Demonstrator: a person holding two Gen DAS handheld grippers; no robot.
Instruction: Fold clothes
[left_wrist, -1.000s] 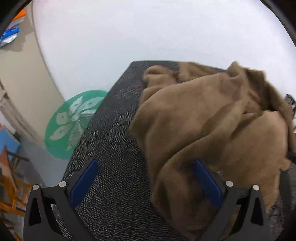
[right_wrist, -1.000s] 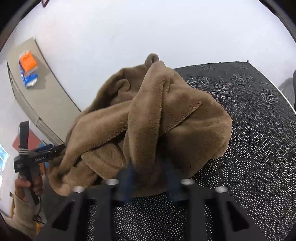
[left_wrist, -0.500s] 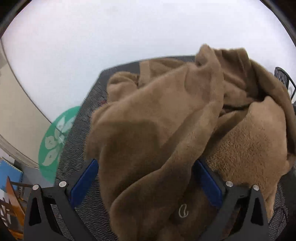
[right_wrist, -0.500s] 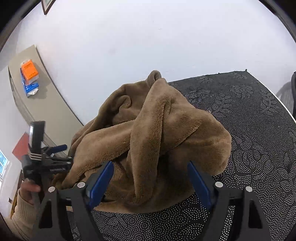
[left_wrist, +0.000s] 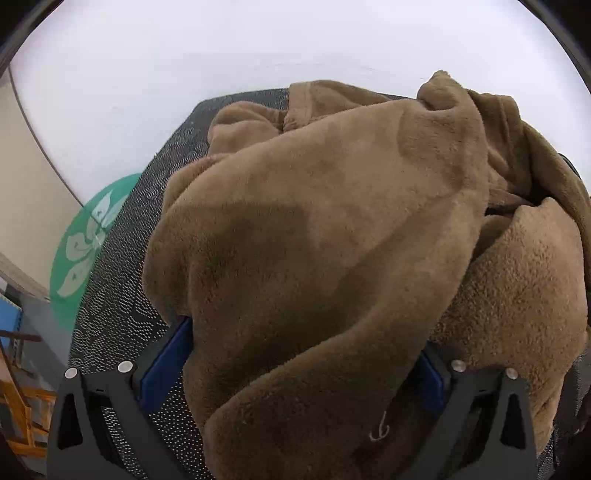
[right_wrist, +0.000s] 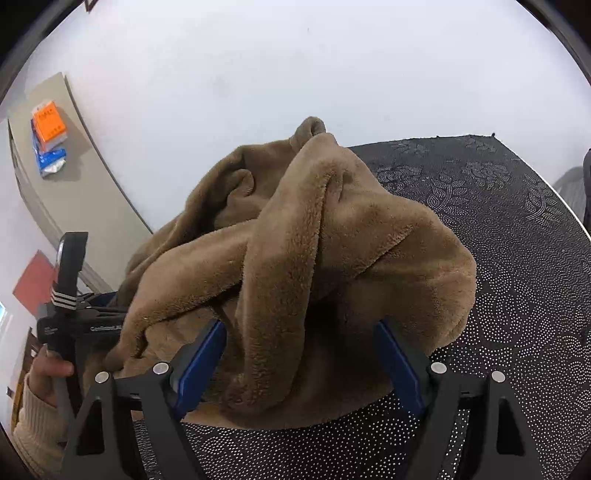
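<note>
The left gripper (left_wrist: 299, 373) has moved into the brown fleece garment (left_wrist: 332, 258), fingers spread around a fold. The right gripper (right_wrist: 301, 363), pinching fleece a second ago, now stands spread. Lettering on the orange box (right_wrist: 49, 120) at 10 o'clock is illegible.

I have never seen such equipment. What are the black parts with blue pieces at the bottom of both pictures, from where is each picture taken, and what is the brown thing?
There is no robot here. A person holds a hand tool in each hand, each with two fingers lined with blue pads. Each tool carries a camera looking forward along its fingers, so one picture comes from the left gripper, the other from the right gripper. The brown thing is a fleece garment, crumpled in a heap on a black dotted tablecloth. Both grippers are open with fleece bulging between their fingers; neither pinches it. The right view also shows the person's left hand.
</note>
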